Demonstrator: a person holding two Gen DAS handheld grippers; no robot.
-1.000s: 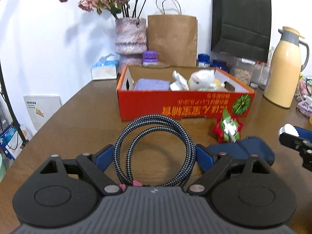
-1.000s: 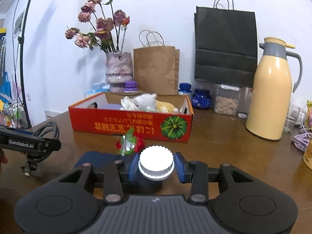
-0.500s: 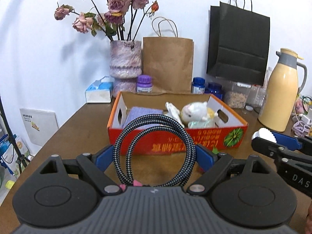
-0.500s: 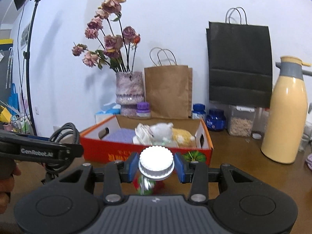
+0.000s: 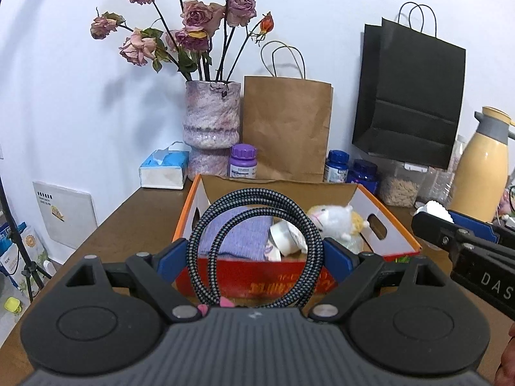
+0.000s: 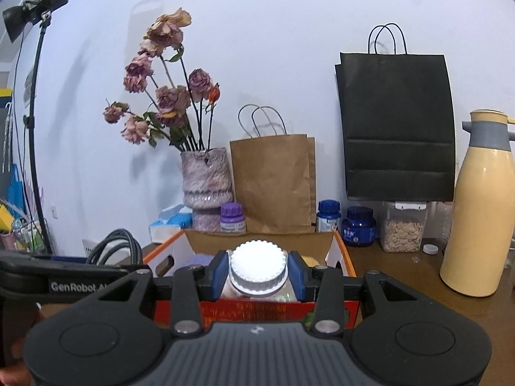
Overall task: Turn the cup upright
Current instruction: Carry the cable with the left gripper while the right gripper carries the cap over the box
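Across the lower half of both views runs a brown table, with an orange-red cardboard box sitting mid-frame. The left gripper has its jaws spread wide, pinching a coiled braided cable that stands up in front of the box. The right gripper is clamped tight on a white-capped bottle. A small white cup lies on its side inside the box, right of the purple cloth.
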